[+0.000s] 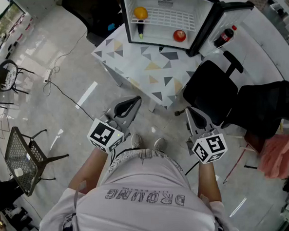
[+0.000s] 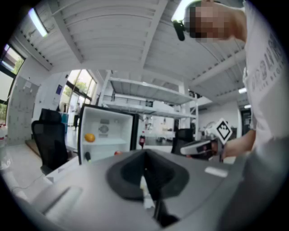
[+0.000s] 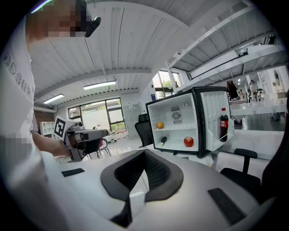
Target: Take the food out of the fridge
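White fridge (image 1: 168, 18) open, orange (image 1: 140, 12) and apple (image 1: 179, 35) inside. Left gripper (image 1: 135, 102) and right gripper (image 1: 189, 112) are clenched empty, well short of it. Likely approaching; next needs jaws opened.

The person wears a pale grey short-sleeved T-shirt (image 1: 139, 196) with dark outlined lettering across it. Just past the shirt's hem, grey shoes (image 1: 136, 141) show. On either side of the shirt, the left gripper (image 1: 127, 108) and right gripper (image 1: 196, 116) are grey-bodied with black-padded jaws. Each carries a white marker cube (image 1: 105, 135) printed with black squares.
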`<control>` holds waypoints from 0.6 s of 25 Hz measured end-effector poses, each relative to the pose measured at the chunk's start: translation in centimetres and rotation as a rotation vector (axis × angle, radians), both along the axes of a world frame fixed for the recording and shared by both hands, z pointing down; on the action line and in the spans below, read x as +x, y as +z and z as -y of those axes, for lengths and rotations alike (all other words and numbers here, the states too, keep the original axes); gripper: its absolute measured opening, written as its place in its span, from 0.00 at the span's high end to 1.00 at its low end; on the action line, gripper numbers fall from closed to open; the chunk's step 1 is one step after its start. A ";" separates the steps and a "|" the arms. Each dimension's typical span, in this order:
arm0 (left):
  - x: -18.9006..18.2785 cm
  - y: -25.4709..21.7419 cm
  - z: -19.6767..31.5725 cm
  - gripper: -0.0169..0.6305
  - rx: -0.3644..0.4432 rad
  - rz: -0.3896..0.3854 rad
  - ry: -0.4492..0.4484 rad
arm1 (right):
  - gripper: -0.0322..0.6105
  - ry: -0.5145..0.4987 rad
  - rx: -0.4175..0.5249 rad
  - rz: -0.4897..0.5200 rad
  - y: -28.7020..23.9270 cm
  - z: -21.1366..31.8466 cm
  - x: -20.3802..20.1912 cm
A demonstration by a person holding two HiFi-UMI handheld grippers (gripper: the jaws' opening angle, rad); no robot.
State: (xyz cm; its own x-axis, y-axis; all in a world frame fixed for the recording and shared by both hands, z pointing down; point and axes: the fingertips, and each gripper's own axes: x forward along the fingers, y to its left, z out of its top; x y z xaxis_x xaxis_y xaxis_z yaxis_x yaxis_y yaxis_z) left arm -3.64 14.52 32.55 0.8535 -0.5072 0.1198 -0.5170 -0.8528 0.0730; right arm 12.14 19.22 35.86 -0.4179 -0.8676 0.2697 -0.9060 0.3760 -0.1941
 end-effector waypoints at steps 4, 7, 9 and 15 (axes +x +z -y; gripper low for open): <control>-0.2 0.2 0.5 0.97 -0.003 0.002 -0.009 | 0.95 -0.006 0.000 -0.002 0.1 0.5 -0.1; -0.3 0.4 0.7 0.97 -0.006 0.003 -0.013 | 0.95 -0.013 -0.002 -0.013 0.3 0.7 -0.3; -0.3 0.5 0.7 0.97 -0.010 0.002 -0.015 | 0.95 -0.017 -0.002 -0.022 0.4 0.7 -0.4; -0.1 0.9 1.0 0.97 -0.019 0.006 -0.022 | 0.95 -0.010 0.008 -0.004 0.2 1.2 -0.3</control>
State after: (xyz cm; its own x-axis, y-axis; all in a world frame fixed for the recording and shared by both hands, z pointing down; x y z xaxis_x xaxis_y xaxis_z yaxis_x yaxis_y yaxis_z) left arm -3.73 13.48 33.48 0.8412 -0.5238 0.1346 -0.5365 -0.8395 0.0857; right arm 11.85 18.01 36.09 -0.4250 -0.8657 0.2644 -0.9032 0.3862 -0.1874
